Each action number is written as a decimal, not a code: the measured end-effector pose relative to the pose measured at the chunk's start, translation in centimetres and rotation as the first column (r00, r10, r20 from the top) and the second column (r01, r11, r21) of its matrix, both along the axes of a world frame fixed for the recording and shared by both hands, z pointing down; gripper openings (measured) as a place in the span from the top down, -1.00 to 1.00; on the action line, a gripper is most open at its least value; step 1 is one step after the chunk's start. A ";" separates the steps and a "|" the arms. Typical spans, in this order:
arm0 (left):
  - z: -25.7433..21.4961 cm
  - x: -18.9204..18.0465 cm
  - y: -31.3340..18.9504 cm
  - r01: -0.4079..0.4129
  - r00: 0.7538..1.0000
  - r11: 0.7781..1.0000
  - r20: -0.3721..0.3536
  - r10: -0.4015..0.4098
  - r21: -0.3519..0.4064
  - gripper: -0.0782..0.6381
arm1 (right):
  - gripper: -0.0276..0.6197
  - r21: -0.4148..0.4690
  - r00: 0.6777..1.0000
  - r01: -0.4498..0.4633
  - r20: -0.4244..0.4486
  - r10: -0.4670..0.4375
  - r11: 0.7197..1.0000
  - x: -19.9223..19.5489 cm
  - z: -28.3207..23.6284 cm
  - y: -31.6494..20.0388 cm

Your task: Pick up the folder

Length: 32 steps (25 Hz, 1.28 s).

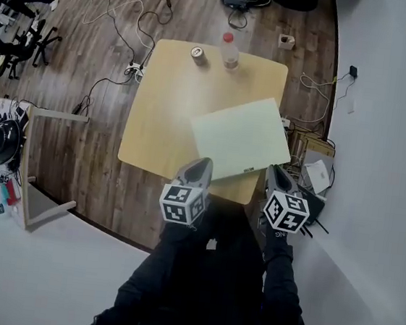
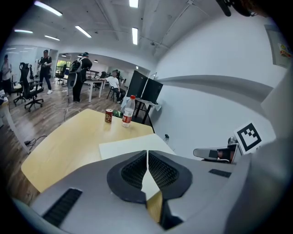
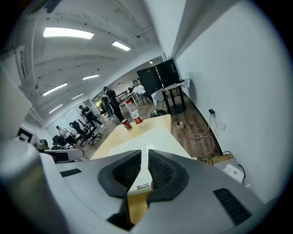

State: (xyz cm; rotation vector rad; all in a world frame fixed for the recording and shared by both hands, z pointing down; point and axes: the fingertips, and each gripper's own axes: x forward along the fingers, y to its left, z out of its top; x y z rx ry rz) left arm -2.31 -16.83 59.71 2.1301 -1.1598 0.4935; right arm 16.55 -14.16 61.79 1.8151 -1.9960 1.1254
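Observation:
A pale, flat folder (image 1: 239, 137) lies on the right half of the light wooden table (image 1: 161, 117), one corner reaching the near edge. My left gripper (image 1: 201, 164) hovers at that near edge, just left of the folder's corner, jaws closed tip to tip with nothing in them. My right gripper (image 1: 275, 171) hangs by the table's near right corner, beside the folder's edge, with a narrow gap between its jaws and nothing in it. In the left gripper view the folder (image 2: 132, 145) lies straight ahead of the left gripper (image 2: 147, 153). The right gripper view shows the folder (image 3: 153, 136) just beyond the right gripper (image 3: 147, 153).
A drinks can (image 1: 198, 54) and a red-capped plastic bottle (image 1: 230, 50) stand at the table's far edge. Cables and a power strip (image 1: 133, 70) trail over the wood floor. A white shelf unit (image 1: 42, 169) stands left; boxes (image 1: 317, 171) sit right, against the white wall.

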 end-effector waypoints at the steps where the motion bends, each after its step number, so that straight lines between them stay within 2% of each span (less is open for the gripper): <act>1: 0.7 0.2 -0.2 -0.005 1.000 1.000 0.002 0.005 -0.010 0.67 | 0.72 -0.012 1.000 -0.014 0.007 0.014 1.000 0.3 0.9 0.0; 10: 6.0 2.4 -2.9 -0.041 0.999 0.997 0.024 0.043 -0.064 0.67 | 0.37 -0.061 0.982 -0.179 0.047 0.182 0.982 4.1 7.2 -1.6; 15: 7.5 4.3 -3.8 -0.087 0.995 0.993 0.036 0.090 -0.077 0.67 | 0.15 -0.083 0.957 -0.281 0.047 0.286 0.956 6.7 10.0 -1.9; 19: 8.3 5.5 -4.5 -0.111 0.992 0.991 0.044 0.115 -0.080 0.67 | 0.00 -0.106 0.941 -0.329 0.047 0.335 0.939 8.3 11.7 -2.1; 28: 10.2 7.4 -5.0 -0.137 0.987 0.987 0.072 0.144 -0.089 0.67 | -0.28 -0.114 0.884 -0.380 0.246 0.397 0.918 9.2 14.8 -2.1; 32: 10.7 8.0 -5.0 -0.136 0.987 0.987 0.076 0.143 -0.087 0.67 | -0.35 -0.113 0.840 -0.386 0.366 0.399 0.916 9.1 15.7 -2.6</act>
